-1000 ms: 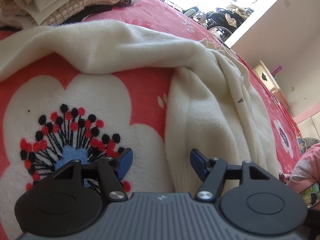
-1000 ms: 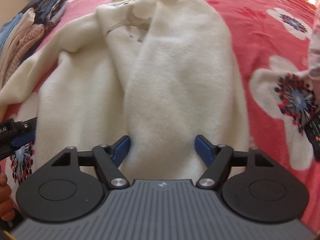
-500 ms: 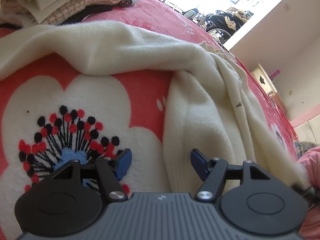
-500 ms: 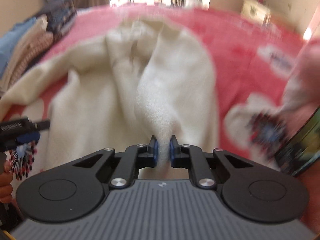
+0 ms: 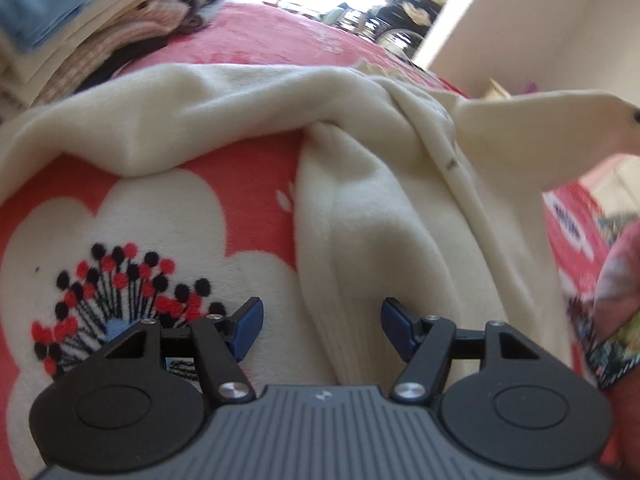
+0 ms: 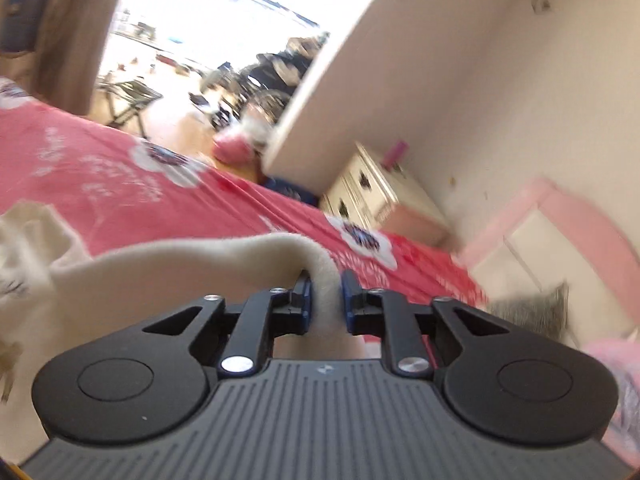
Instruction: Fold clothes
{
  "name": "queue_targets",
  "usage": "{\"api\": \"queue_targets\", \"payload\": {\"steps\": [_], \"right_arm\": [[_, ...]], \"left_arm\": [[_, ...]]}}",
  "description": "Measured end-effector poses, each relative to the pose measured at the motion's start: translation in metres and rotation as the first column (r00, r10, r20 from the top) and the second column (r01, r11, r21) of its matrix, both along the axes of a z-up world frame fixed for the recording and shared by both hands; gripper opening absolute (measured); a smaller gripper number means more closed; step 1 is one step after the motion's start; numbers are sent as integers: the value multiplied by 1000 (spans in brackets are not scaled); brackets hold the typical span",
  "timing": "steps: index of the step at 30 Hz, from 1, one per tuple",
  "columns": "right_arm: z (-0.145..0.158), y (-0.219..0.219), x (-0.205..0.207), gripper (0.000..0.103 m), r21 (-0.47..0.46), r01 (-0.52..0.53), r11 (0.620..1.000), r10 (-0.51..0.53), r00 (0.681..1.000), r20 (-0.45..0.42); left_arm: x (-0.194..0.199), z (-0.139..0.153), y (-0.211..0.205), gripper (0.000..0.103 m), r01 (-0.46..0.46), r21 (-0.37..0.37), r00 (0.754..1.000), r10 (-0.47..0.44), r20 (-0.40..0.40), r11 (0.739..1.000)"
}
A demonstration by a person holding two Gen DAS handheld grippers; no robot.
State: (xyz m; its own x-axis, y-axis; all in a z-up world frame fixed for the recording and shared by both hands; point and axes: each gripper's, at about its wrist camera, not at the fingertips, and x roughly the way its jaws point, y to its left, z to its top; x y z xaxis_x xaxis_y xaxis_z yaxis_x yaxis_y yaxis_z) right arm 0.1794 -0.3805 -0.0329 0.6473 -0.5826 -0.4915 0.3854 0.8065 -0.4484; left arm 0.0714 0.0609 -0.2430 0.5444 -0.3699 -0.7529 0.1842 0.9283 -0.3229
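Observation:
A cream fleece garment [image 5: 380, 208] lies crumpled on the red flowered bedspread [image 5: 132, 216]. My left gripper [image 5: 320, 326] is open and low over the garment's near hem, with the ribbed edge between its blue fingertips. My right gripper [image 6: 326, 300] is shut on a fold of the same cream garment [image 6: 248, 256] and holds it lifted above the bed. That lifted part shows in the left wrist view as a flap stretched up to the right [image 5: 540, 128].
A pile of folded clothes [image 5: 80, 28] sits at the bed's far left. A white dresser [image 6: 384, 196] and a pink bed frame [image 6: 560, 232] stand by the wall on the right. A bright doorway [image 6: 208, 52] lies beyond the bed.
My right gripper closed on a fold of the garment and swung up and to the right with it. The garment's right side rose off the bed. My left gripper stayed open and moved in slightly.

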Motion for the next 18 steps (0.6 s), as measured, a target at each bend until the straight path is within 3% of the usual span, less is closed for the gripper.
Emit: {"api": "queue_targets", "payload": {"steps": [2, 4, 6, 8, 9, 11, 13, 15, 18], "right_arm": [[-9, -6, 0, 42, 60, 40, 997, -40, 999, 13], [-20, -2, -12, 64, 104, 50, 993, -55, 997, 47], [-31, 16, -38, 67, 146, 14, 989, -28, 995, 93], [-38, 37, -72, 68, 263, -72, 962, 38, 991, 130], [-43, 47, -90, 68, 333, -119, 935, 75, 987, 144], [-61, 74, -124, 68, 474, -206, 856, 161, 978, 134], [-83, 109, -154, 68, 570, -271, 775, 252, 961, 115], [-106, 153, -178, 68, 614, -336, 715, 378, 924, 66], [-130, 224, -209, 68, 585, -458, 669, 564, 826, 2]], "left_arm": [[-1, -3, -5, 67, 43, 28, 999, -43, 5, 999], [-1, -6, -10, 67, 65, 47, 998, -66, 7, 997], [0, -8, -12, 66, 71, 52, 997, -72, 16, 996], [0, -10, -14, 53, 77, 62, 997, -79, 27, 995], [0, -10, -15, 46, 77, 72, 996, -79, 35, 994], [1, -9, -15, 22, 71, 57, 997, -73, 29, 996], [3, -7, -6, 11, 38, -5, 999, -38, -4, 999], [4, -3, 9, 9, -11, -85, 999, 7, -47, 996], [-2, 10, 39, 8, -100, -210, 991, 79, -109, 973]]}}
